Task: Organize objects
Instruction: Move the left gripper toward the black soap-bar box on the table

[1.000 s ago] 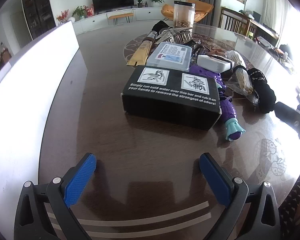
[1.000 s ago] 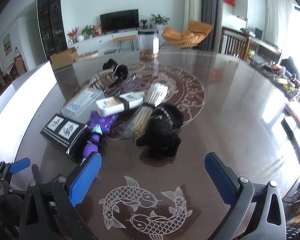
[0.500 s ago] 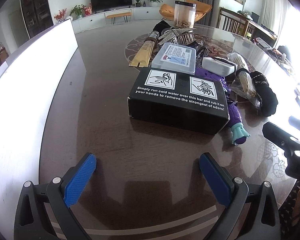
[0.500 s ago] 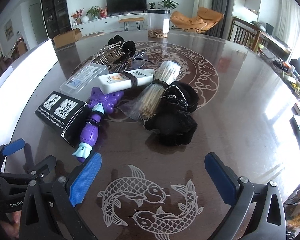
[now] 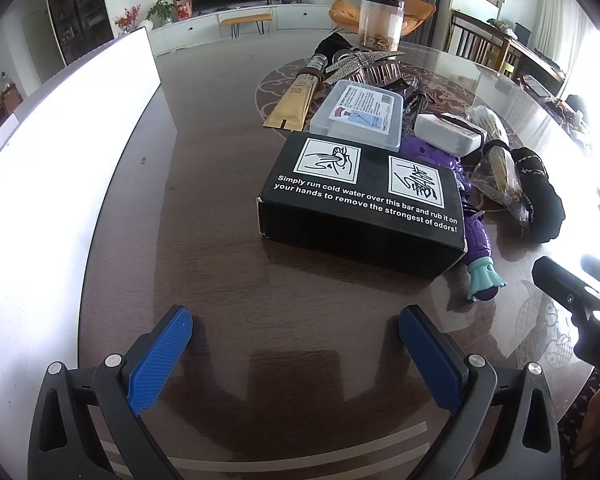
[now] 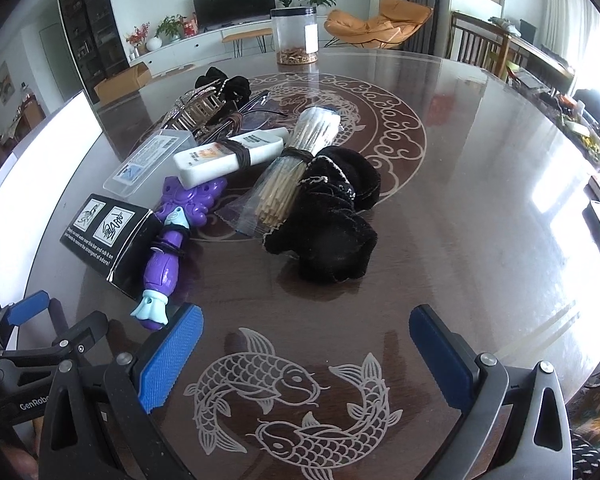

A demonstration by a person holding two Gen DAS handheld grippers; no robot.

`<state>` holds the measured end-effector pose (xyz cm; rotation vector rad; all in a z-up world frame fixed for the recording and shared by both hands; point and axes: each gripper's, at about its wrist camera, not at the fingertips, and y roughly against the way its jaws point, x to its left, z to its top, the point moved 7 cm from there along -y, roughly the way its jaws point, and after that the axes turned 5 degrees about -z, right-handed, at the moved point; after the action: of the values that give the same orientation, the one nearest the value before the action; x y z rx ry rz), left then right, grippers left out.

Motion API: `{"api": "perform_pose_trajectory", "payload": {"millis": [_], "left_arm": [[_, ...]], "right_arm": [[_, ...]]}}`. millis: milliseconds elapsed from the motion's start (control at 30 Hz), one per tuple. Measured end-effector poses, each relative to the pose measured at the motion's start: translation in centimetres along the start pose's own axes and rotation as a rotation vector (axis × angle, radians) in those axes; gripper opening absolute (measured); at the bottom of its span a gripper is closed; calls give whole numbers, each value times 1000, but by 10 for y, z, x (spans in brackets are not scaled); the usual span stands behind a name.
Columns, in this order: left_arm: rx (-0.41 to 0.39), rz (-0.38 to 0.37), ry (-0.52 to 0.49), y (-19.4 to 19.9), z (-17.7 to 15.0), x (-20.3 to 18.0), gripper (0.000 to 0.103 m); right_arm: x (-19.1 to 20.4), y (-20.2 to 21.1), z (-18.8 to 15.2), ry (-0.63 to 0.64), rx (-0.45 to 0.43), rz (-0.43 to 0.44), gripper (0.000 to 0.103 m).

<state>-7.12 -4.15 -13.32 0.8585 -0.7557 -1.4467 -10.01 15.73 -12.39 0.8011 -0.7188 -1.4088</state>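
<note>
Left wrist view: our left gripper (image 5: 296, 320) has its jaws spread wide, nothing between them, low centre of frame over bare table (image 5: 220, 264). Just above it, mid-frame, lies the black box (image 5: 364, 204), flat and square-on. Likely step: approach and grab the box. We should come in level, straddle its short sides, and close only once the pads clear both edges. The purple toy (image 5: 478, 256) touches the box's right end, so we watch that it doesn't get dragged.

Right wrist view: our right gripper (image 6: 306, 326) is also spread and empty, bottom centre above the fish inlay. The black cloth (image 6: 332, 240) sits at centre frame, the stick bundle (image 6: 288, 184) tucked against it. Clear case (image 6: 152, 156) is upper left.
</note>
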Motion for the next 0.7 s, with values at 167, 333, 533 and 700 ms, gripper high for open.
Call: {"api": "perform_pose_trajectory", "payload": {"millis": [167, 333, 533, 700], "left_arm": [[8, 1, 4, -2, 2, 0, 103], [18, 3, 11, -5, 7, 0, 103], [25, 5, 19, -11, 18, 0, 103], [21, 4, 19, -16, 27, 0, 103]], "right_arm": [[0, -3, -2, 4, 13, -3, 103], [0, -6, -3, 6, 26, -5, 103], [0, -9, -4, 13, 37, -9, 103], [0, -11, -5, 16, 46, -11, 103]]}}
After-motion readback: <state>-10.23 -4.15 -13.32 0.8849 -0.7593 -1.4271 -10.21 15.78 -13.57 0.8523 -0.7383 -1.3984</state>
